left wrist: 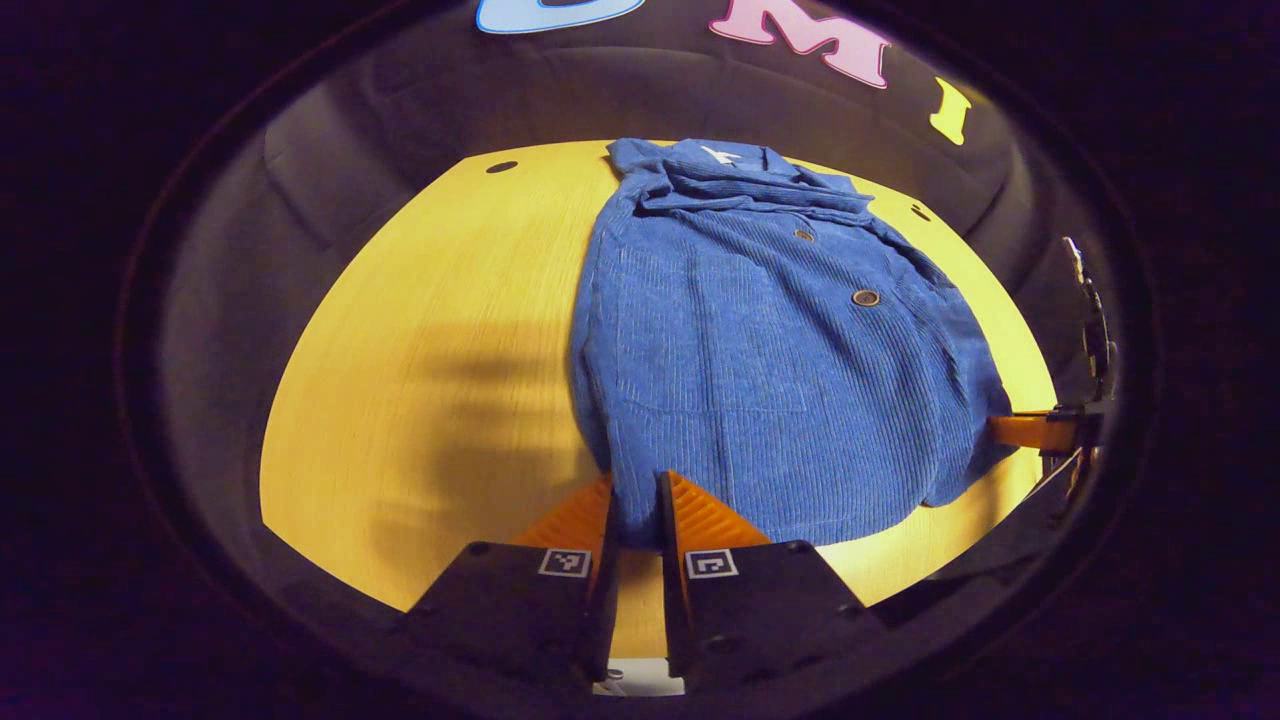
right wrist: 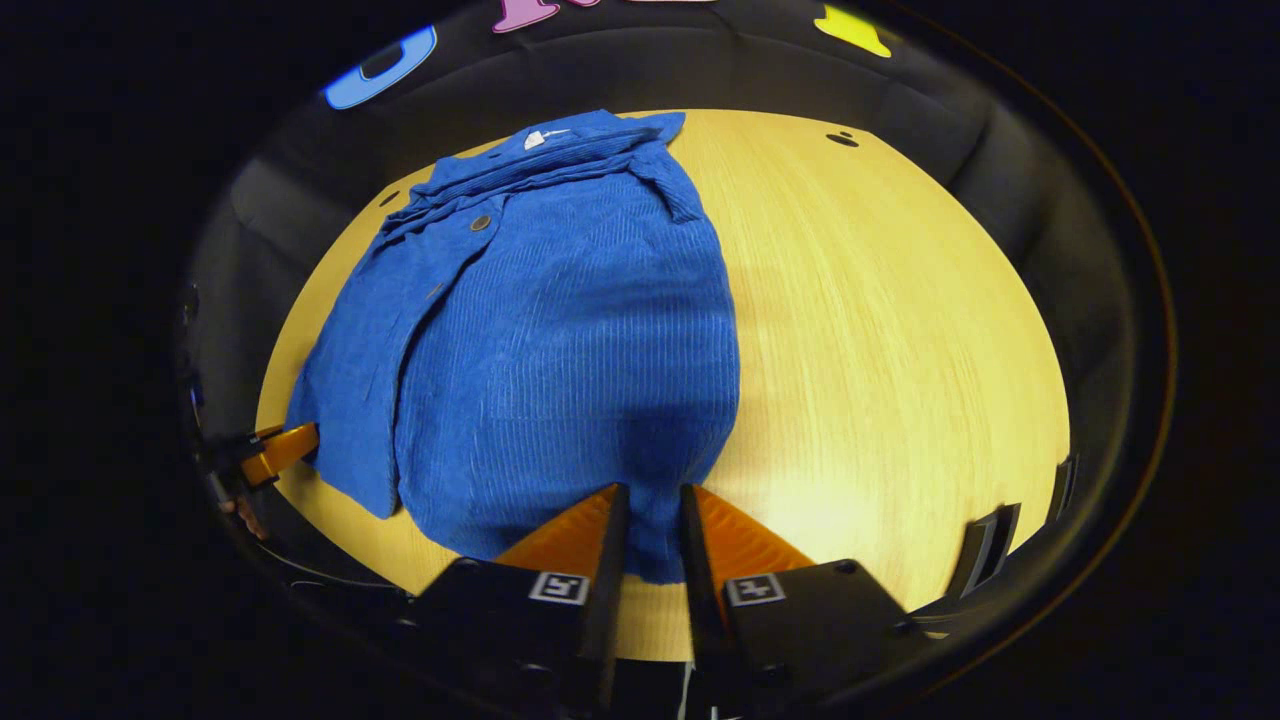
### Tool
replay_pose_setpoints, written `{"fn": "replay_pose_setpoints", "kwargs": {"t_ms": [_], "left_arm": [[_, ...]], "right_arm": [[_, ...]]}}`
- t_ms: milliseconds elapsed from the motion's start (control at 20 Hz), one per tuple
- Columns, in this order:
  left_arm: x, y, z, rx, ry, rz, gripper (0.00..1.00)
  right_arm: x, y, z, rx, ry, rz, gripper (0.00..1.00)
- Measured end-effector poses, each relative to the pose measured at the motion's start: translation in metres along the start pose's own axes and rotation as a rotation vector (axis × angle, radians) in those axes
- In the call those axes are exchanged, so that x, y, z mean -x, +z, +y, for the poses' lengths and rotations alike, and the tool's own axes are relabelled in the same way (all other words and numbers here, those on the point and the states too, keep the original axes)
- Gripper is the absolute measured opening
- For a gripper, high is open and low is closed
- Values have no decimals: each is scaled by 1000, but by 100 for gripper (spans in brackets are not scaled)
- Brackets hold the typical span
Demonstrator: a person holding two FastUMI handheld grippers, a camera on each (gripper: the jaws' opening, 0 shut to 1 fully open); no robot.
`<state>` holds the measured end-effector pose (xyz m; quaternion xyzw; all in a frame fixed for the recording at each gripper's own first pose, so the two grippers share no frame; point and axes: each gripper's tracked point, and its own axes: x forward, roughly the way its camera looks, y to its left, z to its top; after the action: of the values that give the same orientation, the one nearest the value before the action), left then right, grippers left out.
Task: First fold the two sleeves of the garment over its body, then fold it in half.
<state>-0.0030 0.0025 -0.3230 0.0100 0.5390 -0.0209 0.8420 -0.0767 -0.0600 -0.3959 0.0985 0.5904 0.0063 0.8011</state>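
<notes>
Yellow wood-grain surface (left wrist: pixel 430 330) carries the blue corduroy buttoned jacket (left wrist: pixel 760 350), sleeves folded over its body. My left gripper (left wrist: pixel 636 510) and right gripper (right wrist: pixel 655 525) each have jaws pinched on its near hem.

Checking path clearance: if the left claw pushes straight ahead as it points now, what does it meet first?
The blue jacket: the left claw already grips its near hem, so going on would just bunch the cloth toward the collar.

Left claw (left wrist: pixel 635 510) clamped on the near hem of the blue corduroy shirt (left wrist: pixel 760 350) on yellow table (left wrist: pixel 430 350).
</notes>
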Motion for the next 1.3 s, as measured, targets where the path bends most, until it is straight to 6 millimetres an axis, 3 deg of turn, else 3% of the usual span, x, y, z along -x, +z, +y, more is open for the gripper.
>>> {"fn": "replay_pose_setpoints", "kwargs": {"t_ms": [50, 100, 150, 300, 450, 650, 850, 1000, 1300], "left_arm": [[0, 2, 0, 9, 5, -9, 16], [2, 0, -4, 42, 6, -4, 9], [2, 2, -9, 48, -11, -9, 2], [6, -1, -24, 147, -113, -7, 2], [10, -3, -30, 208, -142, 8, 0], [37, 38, -30, 179, -150, -64, 0], [53, 110, -24, 104, -134, -167, 0], [55, 179, -11, 55, -63, -275, 0], [39, 336, 0, 71, -19, -481, 0]], "right_arm": [[-1, 0, 0, -18, 5, -6, 25], [-1, 3, 1, -44, 16, -18, 11], [0, 4, 2, -54, 36, -17, 5], [-1, 5, 2, -58, 52, -15, 5], [5, 19, 12, -44, 81, -29, 5], [25, 88, 23, -24, 118, -138, 5], [42, 183, 27, 1, 149, -274, 5], [43, 249, 32, 5, 181, -343, 5], [16, 386, 31, 21, 204, -468, 5]]}}
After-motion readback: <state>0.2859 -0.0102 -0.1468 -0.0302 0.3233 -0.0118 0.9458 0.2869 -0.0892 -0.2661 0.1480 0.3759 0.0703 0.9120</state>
